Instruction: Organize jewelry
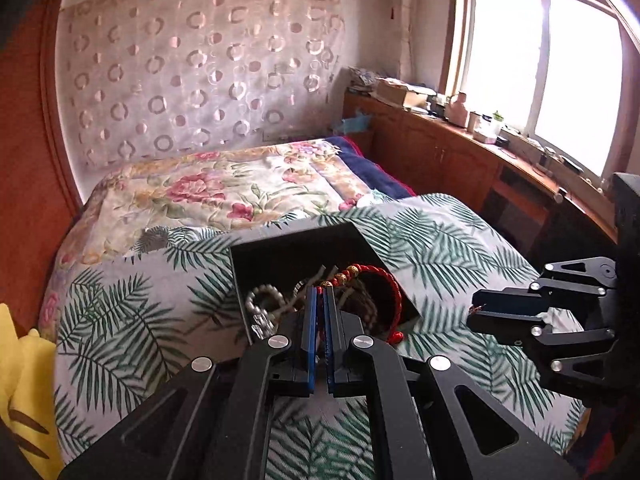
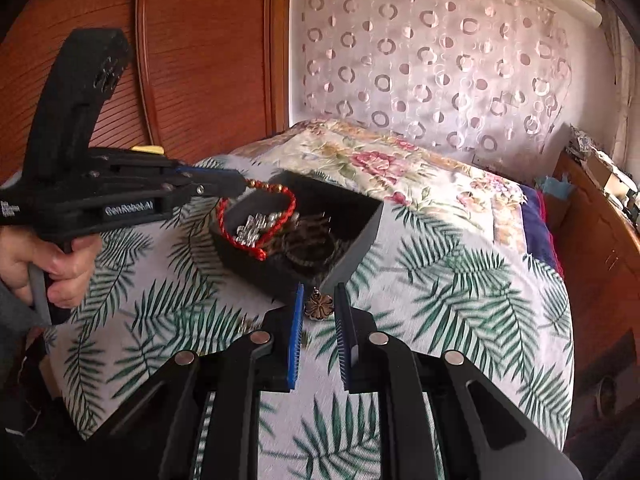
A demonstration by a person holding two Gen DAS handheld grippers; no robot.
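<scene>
A black open box [image 1: 276, 248] sits on the palm-leaf bedsheet and holds a silver chain [image 1: 260, 308] and dark beaded bracelets [image 2: 316, 248]. My left gripper [image 1: 320, 292] is shut on a red cord bracelet with gold beads [image 1: 384, 280], which hangs in a loop over the box. In the right wrist view the same left gripper [image 2: 240, 187] holds the red bracelet [image 2: 256, 236] above the box [image 2: 360, 240]. My right gripper [image 2: 319, 288] is shut on a small bronze flower pendant [image 2: 319, 305], just in front of the box's near corner. In the left wrist view the right gripper [image 1: 474, 311] stands right of the box.
The palm-leaf sheet [image 2: 440, 280] covers the near part of the bed, and a floral quilt [image 1: 224, 188] lies behind it. A wooden cabinet [image 1: 440, 152] with clutter runs under the window on the right. A yellow cloth [image 1: 20, 380] lies at the left. A person's hand [image 2: 48, 264] grips the left tool.
</scene>
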